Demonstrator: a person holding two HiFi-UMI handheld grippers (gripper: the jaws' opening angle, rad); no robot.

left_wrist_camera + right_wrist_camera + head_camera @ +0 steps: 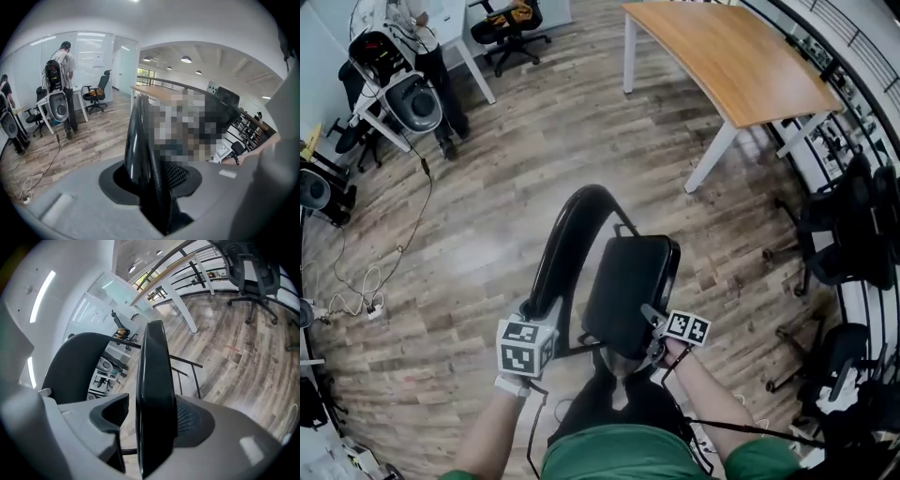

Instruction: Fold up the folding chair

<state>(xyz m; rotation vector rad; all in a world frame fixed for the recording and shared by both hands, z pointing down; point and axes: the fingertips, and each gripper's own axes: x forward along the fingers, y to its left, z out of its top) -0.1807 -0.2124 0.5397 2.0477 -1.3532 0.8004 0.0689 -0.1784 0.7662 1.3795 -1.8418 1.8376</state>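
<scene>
Looking down on an open office with a grey-brown wood-plank floor. Noting a wood-topped table on white legs at upper right, a black office chair at the top edge, and a person standing at upper left beside white equipment. Tracing loose cables across the boards at left. Seeing, in the left gripper view, a glass partition carrying a paper sheet with print too small for reading.

Locating the black folding chair on the floor at lower centre of the head view, well apart from the table. Showing its seat tilting up on edge beside the arched backrest frame.

Gripping the backrest frame low on its left side with the left gripper, jaws standing narrow and pressing on the glossy black bar from both sides. Gripping the near edge of the seat with the right gripper, jaws standing wider and clamping the thick padded panel.

Displaying square black-and-white markers on both gripper cubes.
</scene>
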